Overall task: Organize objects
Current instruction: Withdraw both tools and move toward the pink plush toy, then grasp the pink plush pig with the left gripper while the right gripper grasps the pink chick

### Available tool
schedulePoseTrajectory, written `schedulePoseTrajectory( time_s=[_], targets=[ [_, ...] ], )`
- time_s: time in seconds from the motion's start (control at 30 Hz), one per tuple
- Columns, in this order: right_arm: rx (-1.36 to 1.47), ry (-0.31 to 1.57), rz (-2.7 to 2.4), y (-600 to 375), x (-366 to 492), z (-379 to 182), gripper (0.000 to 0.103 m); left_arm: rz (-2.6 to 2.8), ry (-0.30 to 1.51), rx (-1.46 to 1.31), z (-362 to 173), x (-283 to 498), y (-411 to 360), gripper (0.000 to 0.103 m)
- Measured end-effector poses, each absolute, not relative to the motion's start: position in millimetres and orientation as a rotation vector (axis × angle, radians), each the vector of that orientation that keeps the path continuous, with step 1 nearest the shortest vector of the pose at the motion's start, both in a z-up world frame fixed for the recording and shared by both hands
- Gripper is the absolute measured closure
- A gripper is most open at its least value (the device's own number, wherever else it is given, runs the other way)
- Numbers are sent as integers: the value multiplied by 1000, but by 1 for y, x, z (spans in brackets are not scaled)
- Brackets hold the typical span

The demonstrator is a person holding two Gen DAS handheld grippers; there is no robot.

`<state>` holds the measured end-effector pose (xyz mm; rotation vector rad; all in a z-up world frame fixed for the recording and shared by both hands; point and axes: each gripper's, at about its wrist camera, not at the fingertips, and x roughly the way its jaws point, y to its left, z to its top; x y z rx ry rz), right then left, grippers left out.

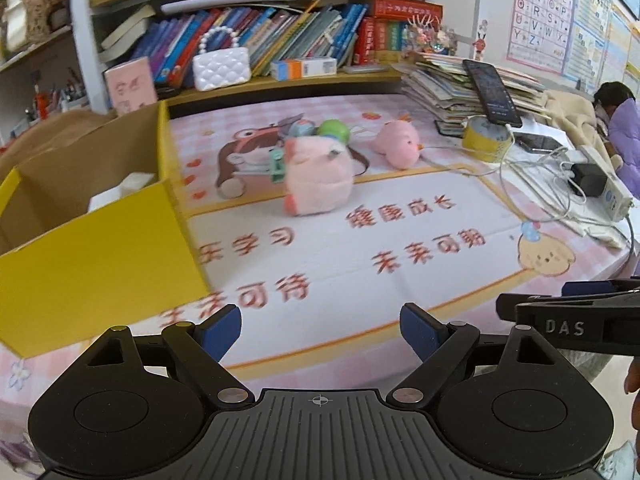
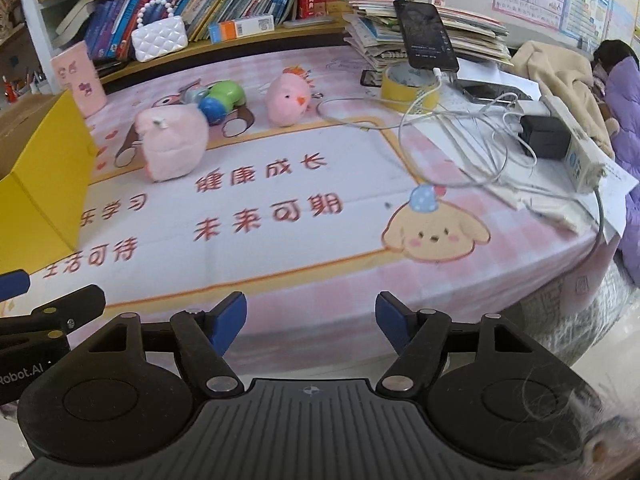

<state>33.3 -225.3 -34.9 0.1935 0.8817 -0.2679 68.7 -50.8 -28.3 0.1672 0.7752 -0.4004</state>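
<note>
Black grippers [image 1: 320, 332] [image 2: 311, 322] with blue-padded jaws, silver pivot screws, ribbed bases.

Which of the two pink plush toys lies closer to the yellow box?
The larger, blocky pink plush, beside the yellow box. The rounder chick plush with the orange beak lies farther right.

Wide-open, empty left tongs [image 1: 320, 330] over the pink mat [image 1: 420, 280], yellow box [image 1: 100, 264] beside pink plush [image 1: 318, 178].

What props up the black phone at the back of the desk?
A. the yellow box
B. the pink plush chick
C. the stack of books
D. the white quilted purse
C: the phone leans tilted against the stack of books, its lower end beside the yellow tape roll.
</note>
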Motion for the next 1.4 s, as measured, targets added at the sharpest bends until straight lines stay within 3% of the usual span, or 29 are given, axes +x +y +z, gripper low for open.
schedulePoseTrajectory(
  time_s=[0.83,1.4],
  targets=[
    [188,810,-141,-317,158,-28,29,-173,778,84,-27,194,-122,14],
    [222,796,-30,-332,259,-49,24,-76,847,101,-58,258,-152,14]
  ],
)
